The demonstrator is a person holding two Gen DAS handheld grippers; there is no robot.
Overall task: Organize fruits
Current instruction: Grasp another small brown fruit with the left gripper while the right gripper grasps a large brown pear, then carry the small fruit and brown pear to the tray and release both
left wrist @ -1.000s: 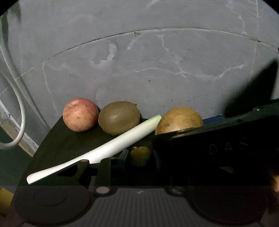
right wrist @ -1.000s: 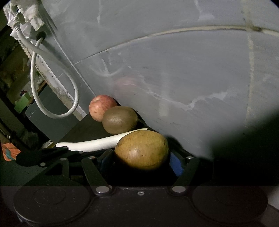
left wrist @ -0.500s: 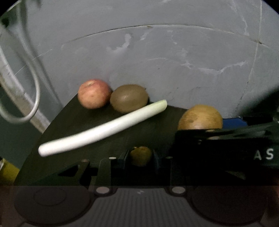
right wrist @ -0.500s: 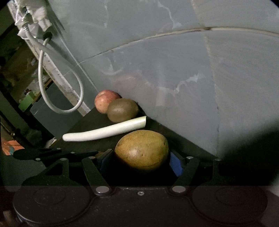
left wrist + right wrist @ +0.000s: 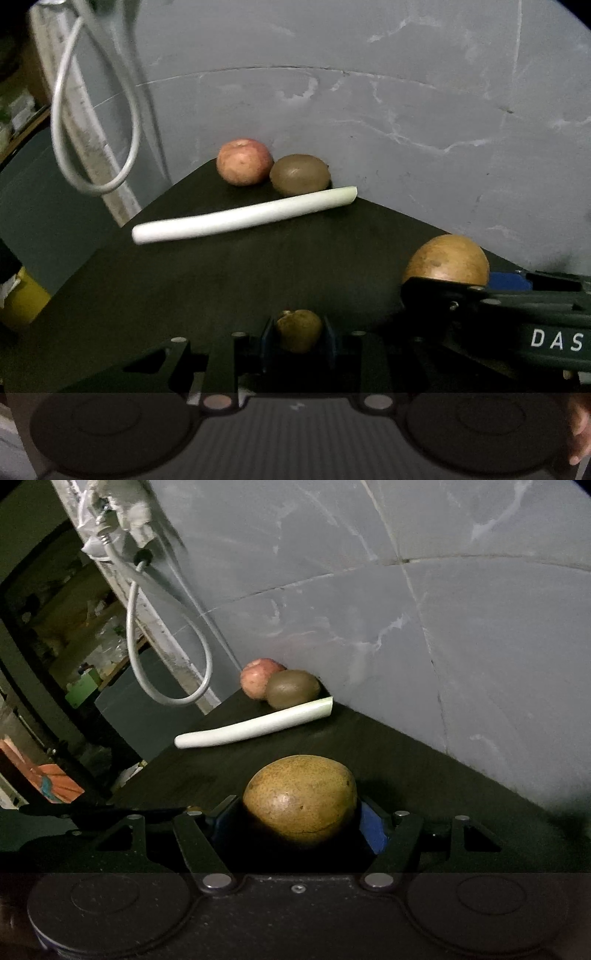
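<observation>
My left gripper (image 5: 298,332) is shut on a small brownish-yellow fruit (image 5: 298,329), held over the dark table (image 5: 221,280). My right gripper (image 5: 300,818) is shut on a large yellow-brown mango (image 5: 301,805); that mango also shows in the left wrist view (image 5: 448,260), to the right of my left gripper. A red apple (image 5: 243,161) and a brown kiwi (image 5: 299,174) sit side by side at the table's far corner against the grey wall. A white leek stalk (image 5: 240,218) lies in front of them.
A grey marble wall (image 5: 369,110) closes off the table's far side. A grey cable loop (image 5: 92,122) hangs from the wall at the left. The table's left edge drops off to a dark box (image 5: 40,206) and cluttered shelves (image 5: 74,635).
Both grippers have pulled back from the apple, kiwi and leek, each keeping its fruit. The fruits on the table look smaller and farther away.
</observation>
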